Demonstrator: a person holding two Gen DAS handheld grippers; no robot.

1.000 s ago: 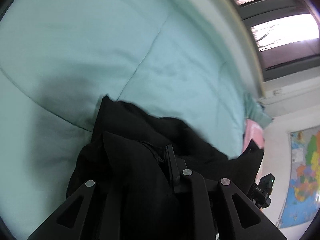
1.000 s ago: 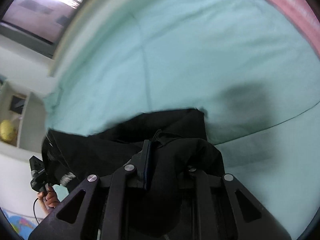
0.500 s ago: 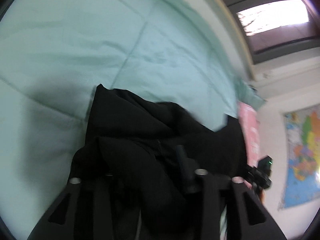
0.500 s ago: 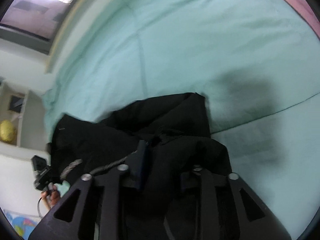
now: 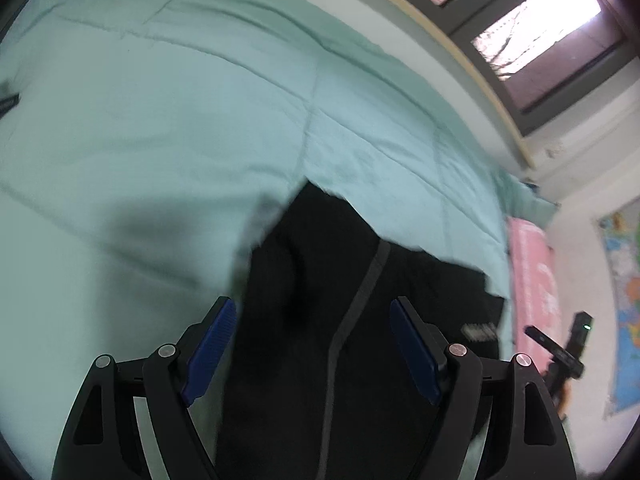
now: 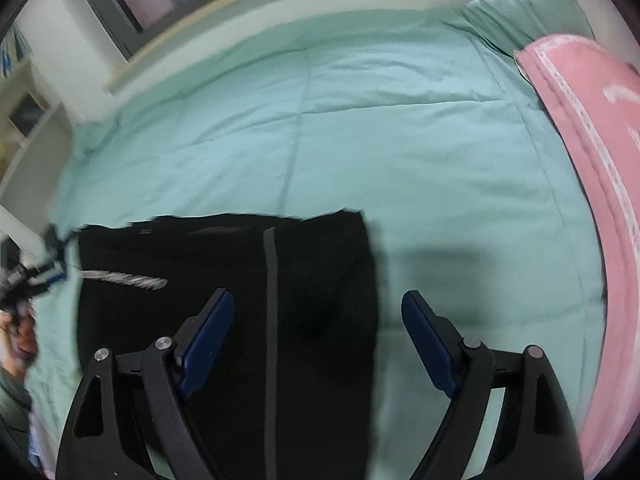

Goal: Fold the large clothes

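we see the black garment lying flat on the mint-green quilt, folded into a rough rectangle with fairly straight top and side edges. a grey stripe runs down its middle, and a pale drawcord lies across its left part. from the left wrist view the black garment looks blurred, one corner pointing up the quilt.

Matt black cloth garment lies on a soft, quilted mint-green cloth cover.
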